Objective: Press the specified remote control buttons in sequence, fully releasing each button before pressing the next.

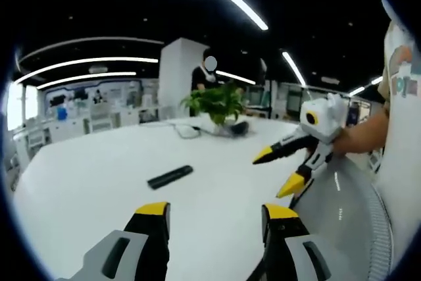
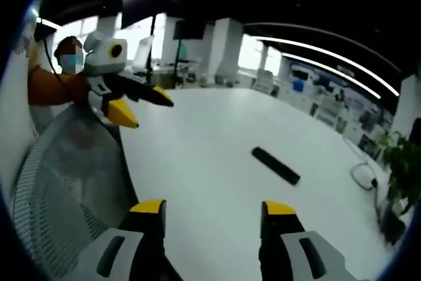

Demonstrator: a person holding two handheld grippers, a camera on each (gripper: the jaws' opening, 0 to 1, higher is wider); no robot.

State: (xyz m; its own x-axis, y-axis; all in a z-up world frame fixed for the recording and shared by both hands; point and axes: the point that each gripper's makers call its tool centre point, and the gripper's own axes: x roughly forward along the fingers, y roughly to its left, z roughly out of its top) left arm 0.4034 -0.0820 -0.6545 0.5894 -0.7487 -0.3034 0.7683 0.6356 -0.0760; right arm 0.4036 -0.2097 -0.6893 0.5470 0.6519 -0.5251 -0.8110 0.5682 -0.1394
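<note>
Black slab-shaped remote (image 1: 170, 176) on smooth white table (image 1: 99, 169), both tongs apart

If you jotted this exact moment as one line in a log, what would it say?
remote flat on white table, untouched | left hand-held gripper open, off the table | right hand-held gripper open, off the table | no button pressed yet

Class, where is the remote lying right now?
The remote lies flat on the white table, untouched, ahead of both open claws; in the left gripper view it sits nearer than the plant.
</note>
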